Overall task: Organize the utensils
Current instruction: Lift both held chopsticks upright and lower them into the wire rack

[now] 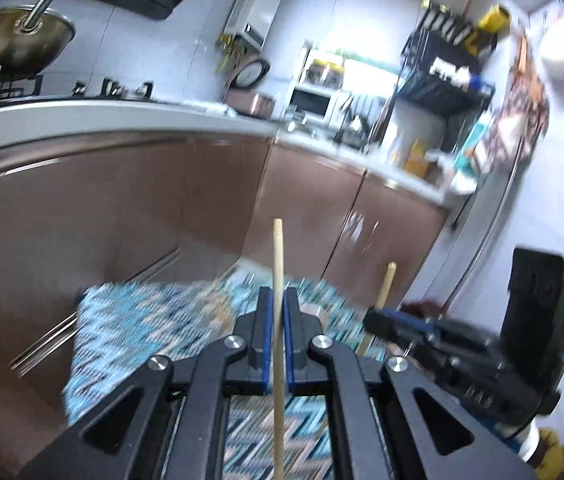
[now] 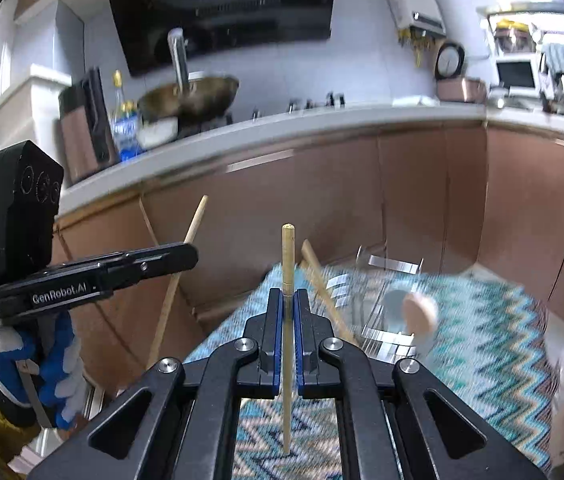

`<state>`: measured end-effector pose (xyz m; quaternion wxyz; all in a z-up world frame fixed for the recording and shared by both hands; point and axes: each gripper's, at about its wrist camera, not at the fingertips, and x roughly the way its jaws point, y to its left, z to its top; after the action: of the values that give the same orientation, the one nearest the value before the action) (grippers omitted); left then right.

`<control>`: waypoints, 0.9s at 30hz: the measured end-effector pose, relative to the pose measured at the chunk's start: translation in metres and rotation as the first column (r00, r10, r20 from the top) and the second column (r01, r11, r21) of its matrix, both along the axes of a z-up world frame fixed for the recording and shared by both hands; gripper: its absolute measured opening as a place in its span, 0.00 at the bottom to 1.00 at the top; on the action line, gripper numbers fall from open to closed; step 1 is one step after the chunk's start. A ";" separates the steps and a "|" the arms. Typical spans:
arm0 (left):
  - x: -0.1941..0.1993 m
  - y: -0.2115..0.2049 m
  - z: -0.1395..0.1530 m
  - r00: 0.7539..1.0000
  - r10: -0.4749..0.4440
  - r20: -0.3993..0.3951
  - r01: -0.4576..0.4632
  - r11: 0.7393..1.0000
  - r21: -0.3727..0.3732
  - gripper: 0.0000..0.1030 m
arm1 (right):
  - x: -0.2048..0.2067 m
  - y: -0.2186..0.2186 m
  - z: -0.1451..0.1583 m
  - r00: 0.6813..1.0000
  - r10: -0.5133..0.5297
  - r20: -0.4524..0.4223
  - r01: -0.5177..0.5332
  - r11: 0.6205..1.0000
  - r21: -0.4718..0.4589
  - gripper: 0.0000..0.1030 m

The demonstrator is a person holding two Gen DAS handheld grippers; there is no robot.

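A: What are you holding?

B: I'm clamping one chopstick (image 1: 278, 264) in the left gripper (image 1: 278, 300) and another chopstick (image 2: 287, 256) in the right gripper (image 2: 289, 300), both upright.

A: Next?

B: I'm judging they go into the wire rack (image 2: 385, 304) on the zigzag mat (image 2: 493, 320), below the kitchen counter (image 2: 321, 120).

Zigzag cloth (image 2: 481, 344) under metal rack (image 2: 385, 304)

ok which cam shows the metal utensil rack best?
Right wrist. The metal utensil rack stands on the zigzag cloth ahead of the right gripper, blurred, with a wooden spoon beside or in it. The left wrist view does not show the rack, only cloth and the chopstick held by the left gripper.
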<state>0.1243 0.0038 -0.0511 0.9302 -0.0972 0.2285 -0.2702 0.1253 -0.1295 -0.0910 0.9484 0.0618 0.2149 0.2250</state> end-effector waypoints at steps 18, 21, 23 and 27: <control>0.091 -0.045 -0.014 0.958 0.186 0.219 -0.170 0.981 -0.088 0.05 | 0.086 -0.018 0.008 0.977 -0.101 0.188 0.095 0.994 0.046 0.05; 0.094 -0.052 -0.028 0.941 0.226 0.250 -0.208 0.973 -0.098 0.05 | 0.091 -0.019 -0.004 0.978 -0.107 0.176 0.101 0.994 0.046 0.05; 0.093 -0.057 -0.039 0.925 0.256 0.281 -0.238 0.966 -0.097 0.05 | 0.095 -0.020 -0.013 0.981 -0.108 0.164 0.101 0.994 0.046 0.05; 0.095 -0.062 -0.059 0.912 0.281 0.298 -0.263 0.960 -0.100 0.06 | 0.099 -0.019 -0.029 0.984 -0.108 0.144 0.105 0.994 0.029 0.05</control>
<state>0.2196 -0.0580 -0.1098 0.9798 -0.1112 0.0561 -0.1563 0.2239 -0.1482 -0.1196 0.9714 0.0670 0.1393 0.1803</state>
